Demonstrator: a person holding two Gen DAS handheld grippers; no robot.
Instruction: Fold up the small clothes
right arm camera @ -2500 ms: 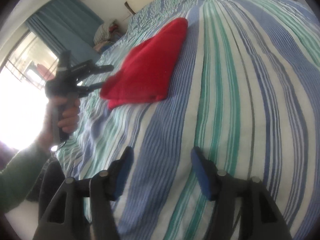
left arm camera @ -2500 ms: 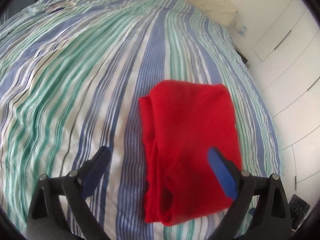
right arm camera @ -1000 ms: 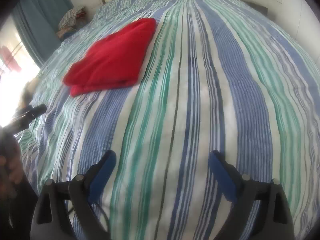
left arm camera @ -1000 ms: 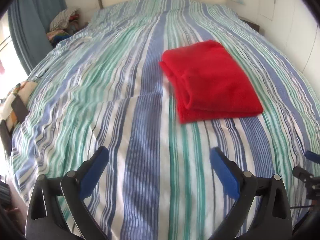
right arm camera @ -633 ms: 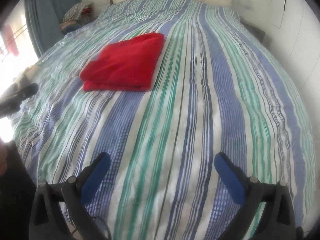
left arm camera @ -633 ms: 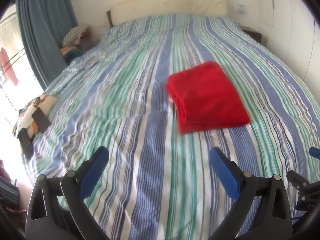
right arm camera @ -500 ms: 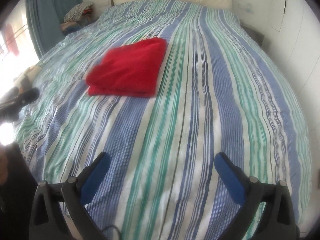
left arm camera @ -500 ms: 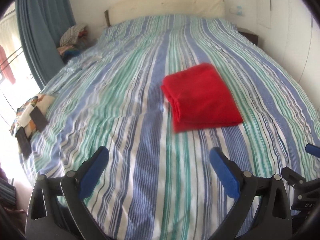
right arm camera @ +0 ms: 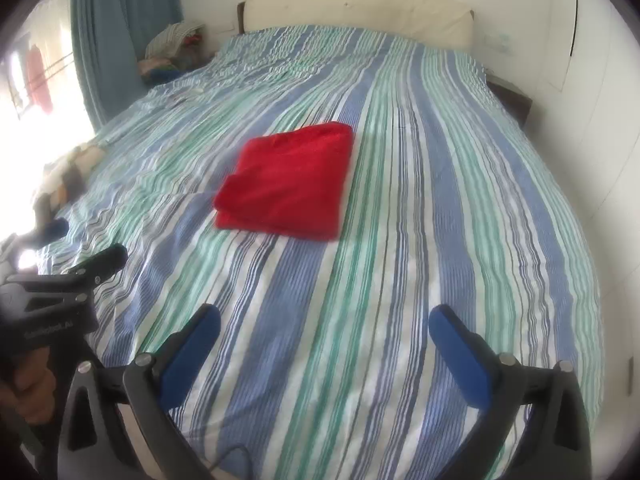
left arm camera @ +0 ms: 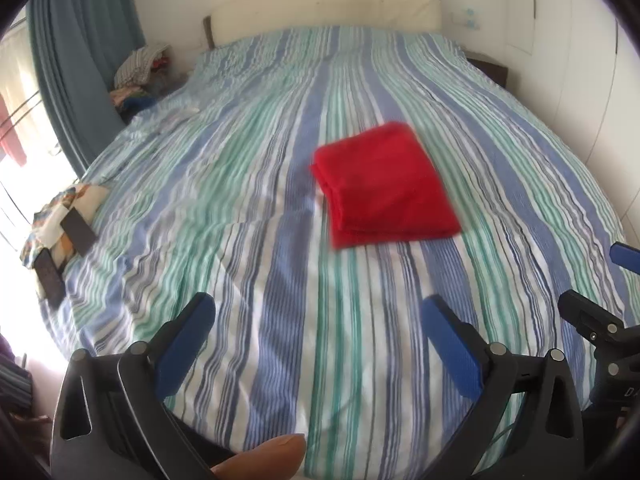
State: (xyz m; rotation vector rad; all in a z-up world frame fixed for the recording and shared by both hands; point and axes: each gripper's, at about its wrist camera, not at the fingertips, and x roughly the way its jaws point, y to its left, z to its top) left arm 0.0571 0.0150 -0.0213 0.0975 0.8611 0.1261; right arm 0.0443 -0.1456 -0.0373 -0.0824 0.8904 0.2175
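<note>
A red garment (left arm camera: 384,186) lies folded into a flat rectangle in the middle of the striped bed (left arm camera: 248,184); it also shows in the right wrist view (right arm camera: 290,182). My left gripper (left arm camera: 316,320) is open and empty, held back over the bed's near edge, well short of the garment. My right gripper (right arm camera: 326,330) is open and empty too, also back near the foot of the bed. The left gripper also shows at the left edge of the right wrist view (right arm camera: 72,248).
A patterned cloth with dark flat items (left arm camera: 60,224) lies at the bed's left edge. A pile of clothes (left arm camera: 138,76) sits by the blue curtain (left arm camera: 80,64). A cream headboard (left arm camera: 324,8) is at the far end. White wardrobe doors (left arm camera: 580,60) stand on the right.
Both grippers have pulled back from the folded red garment toward the foot of the bed and levelled. The garment stays folded in place.
</note>
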